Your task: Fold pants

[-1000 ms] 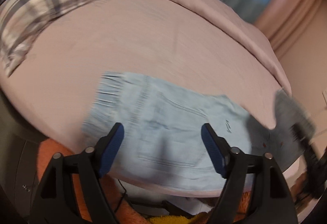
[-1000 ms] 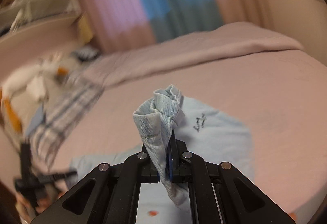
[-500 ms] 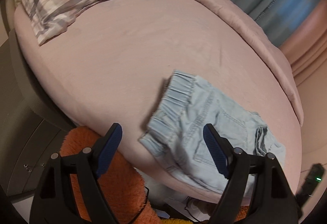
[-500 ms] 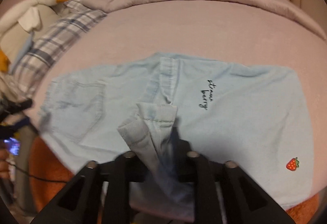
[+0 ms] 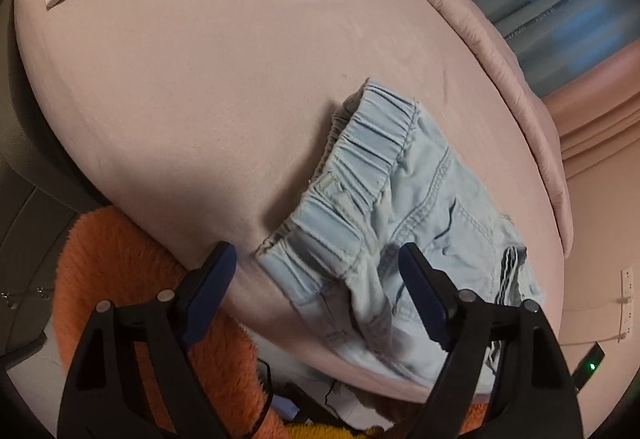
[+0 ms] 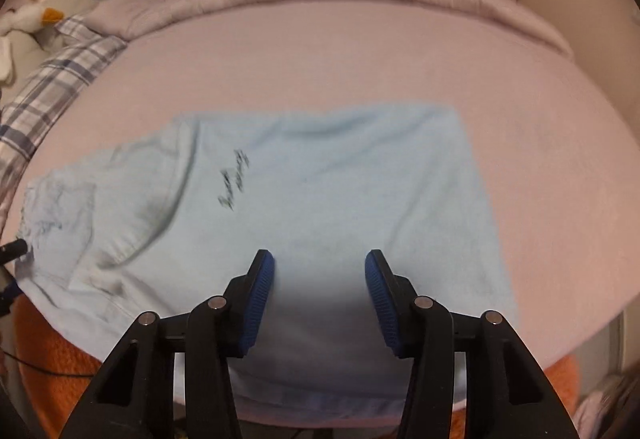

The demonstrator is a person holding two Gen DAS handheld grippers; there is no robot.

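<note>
Light blue denim pants (image 6: 320, 191) lie flat on a pink bed (image 6: 320, 59). The right gripper (image 6: 319, 279) hovers above them, fingers spread and empty, dark script ahead to their left, blurred, perhaps embroidery. The left gripper (image 5: 316, 271), fingers also spread, frames the elastic waistband (image 5: 352, 183) near the mattress edge.

Light-blue denim pants (image 6: 304, 199) lie flat on the bed, elastic waistband (image 5: 360, 175) bunched.
</note>
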